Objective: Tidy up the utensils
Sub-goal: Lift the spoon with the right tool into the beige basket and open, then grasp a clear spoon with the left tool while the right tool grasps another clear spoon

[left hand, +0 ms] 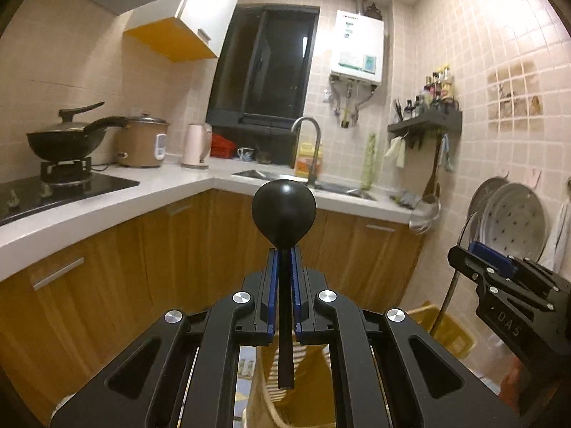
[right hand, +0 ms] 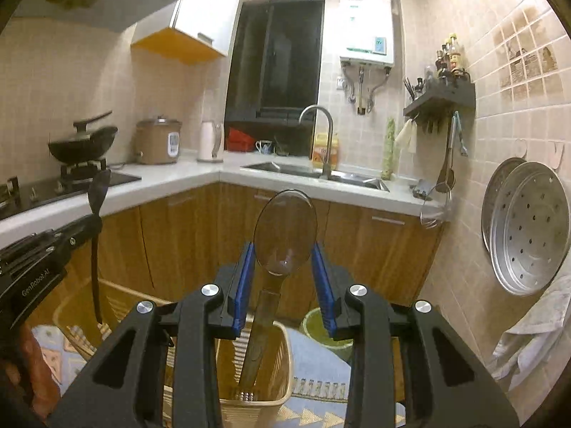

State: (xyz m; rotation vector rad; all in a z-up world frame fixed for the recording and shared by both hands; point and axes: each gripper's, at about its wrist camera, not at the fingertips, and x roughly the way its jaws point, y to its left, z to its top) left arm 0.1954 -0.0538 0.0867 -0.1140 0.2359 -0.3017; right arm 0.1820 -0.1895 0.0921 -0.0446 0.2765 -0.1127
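Black plastic spoon [left hand: 283, 214] clamped in your left gripper [left hand: 284, 260]: pads tight on thin handle, bowl sticking up past fingertips, handle end hanging below jaws. Your right gripper [right hand: 284, 260] holds translucent brown spoon [right hand: 284, 232], bowl wedged between 2 blue pads [right hand: 243, 278], jaws part-way apart, handle angled down behind them. Wicker basket [right hand: 285, 356] lies below jaws, white countertop [right hand: 171, 178] beyond.

**Open air mid-kitchen, clutter at the edges**

We see clear space ahead of both grippers, down to the cabinet doors [right hand: 200, 235]. The countertop [left hand: 171, 185] is crowded: wok [left hand: 67, 139], rice cooker [left hand: 142, 142], kettle [left hand: 196, 146], faucet [right hand: 321, 135]. The right wall carries a shelf [right hand: 440, 98] and hanging steamer trays [right hand: 528, 228]. Baskets [right hand: 257, 367] stand below; floor gaps look narrow, possibly.
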